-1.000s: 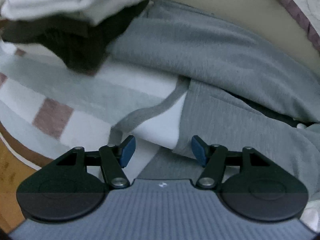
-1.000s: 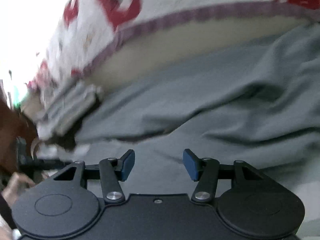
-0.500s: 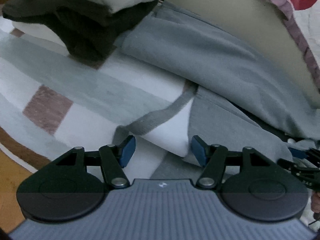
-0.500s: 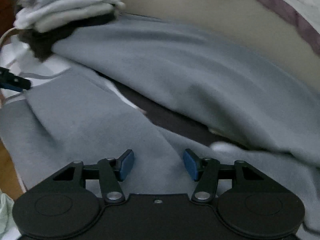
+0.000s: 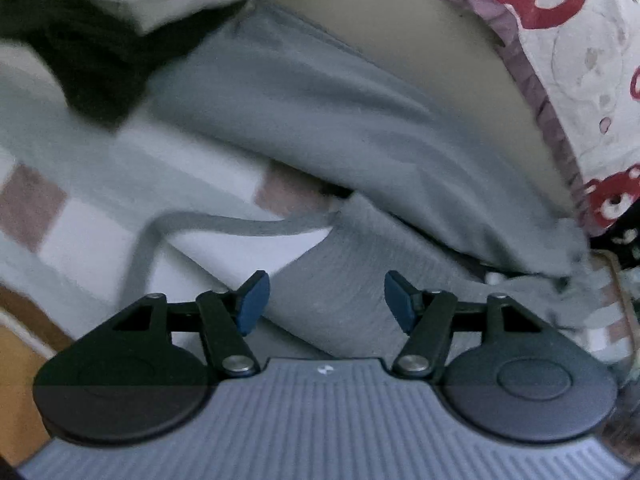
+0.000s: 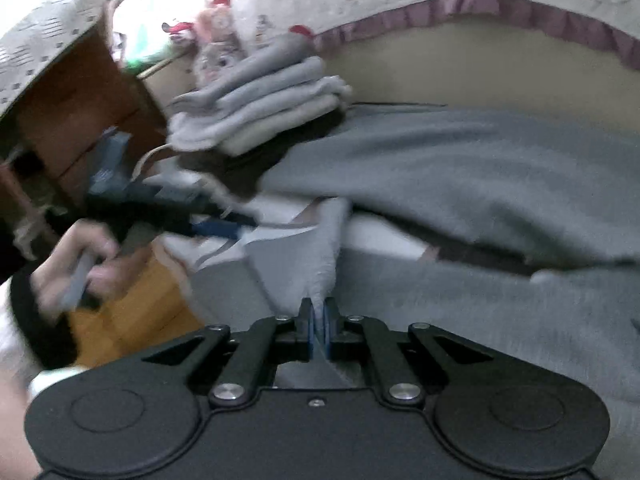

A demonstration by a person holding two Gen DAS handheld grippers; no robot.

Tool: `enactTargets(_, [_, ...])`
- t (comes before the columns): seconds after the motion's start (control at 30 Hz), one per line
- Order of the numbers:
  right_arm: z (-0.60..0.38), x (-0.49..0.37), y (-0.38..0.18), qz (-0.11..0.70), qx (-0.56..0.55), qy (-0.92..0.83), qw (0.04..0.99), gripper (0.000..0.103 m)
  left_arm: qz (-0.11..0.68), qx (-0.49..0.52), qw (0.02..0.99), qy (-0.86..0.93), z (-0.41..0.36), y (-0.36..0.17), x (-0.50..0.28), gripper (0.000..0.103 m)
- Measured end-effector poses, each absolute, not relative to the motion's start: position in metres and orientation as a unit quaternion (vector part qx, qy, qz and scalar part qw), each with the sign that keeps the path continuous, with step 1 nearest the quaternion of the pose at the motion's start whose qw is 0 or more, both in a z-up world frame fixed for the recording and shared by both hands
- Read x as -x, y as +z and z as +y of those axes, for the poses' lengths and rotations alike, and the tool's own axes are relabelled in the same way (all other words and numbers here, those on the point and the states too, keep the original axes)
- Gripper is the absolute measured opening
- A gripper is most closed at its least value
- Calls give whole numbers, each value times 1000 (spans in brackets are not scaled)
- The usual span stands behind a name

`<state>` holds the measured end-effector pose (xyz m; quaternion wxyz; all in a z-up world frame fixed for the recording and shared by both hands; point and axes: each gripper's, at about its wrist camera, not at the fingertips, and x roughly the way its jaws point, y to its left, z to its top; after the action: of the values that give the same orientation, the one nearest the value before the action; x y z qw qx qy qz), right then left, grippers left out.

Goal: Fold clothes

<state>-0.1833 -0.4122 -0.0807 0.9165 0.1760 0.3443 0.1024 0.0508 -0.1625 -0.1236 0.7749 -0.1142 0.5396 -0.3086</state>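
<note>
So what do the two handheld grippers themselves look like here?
Left gripper: ribbed grey body with a small white mark, black linkage arms, silver pivot screws, blue pads. Right gripper: same black linkages, silver screws and blue pads, but on a plain black body.

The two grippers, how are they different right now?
The right gripper has its fingers pinched shut on a fold of the grey garment; the left gripper has its fingers apart, opening, and nothing is pinched between them. The right gripper's body is black; the left gripper's body is ribbed grey. Both have blue pads and black fingers over the same garment.
</note>
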Motion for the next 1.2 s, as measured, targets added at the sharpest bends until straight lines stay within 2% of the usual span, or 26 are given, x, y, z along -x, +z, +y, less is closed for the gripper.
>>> enactTargets(0.1, [-407,208,-79,317,-192,71,926,7,580,104,741,-322,-179,-118,-38,65])
enactTargets(0.37, [-374,213,-91,334,-187,85,920,8,632,104,697,-323,-212,-131,-18,69])
enactTargets(0.43, [-378,224,-94,311,-231,89,918,8,639,101,696,-310,-213,-138,-15,69])
enactTargets(0.67, [-370,248,-93,309,-225,113,917,8,628,145,699,-310,-217,-134,-8,72])
enactTargets(0.8, [-371,258,-93,296,-226,118,921,8,632,134,698,-309,-236,-132,5,73])
enactTargets(0.83, [-372,265,-94,276,-238,120,923,8,635,121,696,-312,-243,-132,9,77])
enactTargets(0.97, [-376,277,-104,260,-273,125,918,8,645,44,696,-313,-267,-137,20,78])
enactTargets(1.1, [-375,280,-101,252,-279,137,916,8,665,65,687,-285,-261,-150,23,78])
enactTargets(1.17, [-377,282,-98,243,-283,149,916,8,667,80,687,-279,-255,-153,22,73])
enactTargets(1.2, [-377,283,-97,237,-284,157,916,4,658,71,693,-286,-254,-152,24,51])
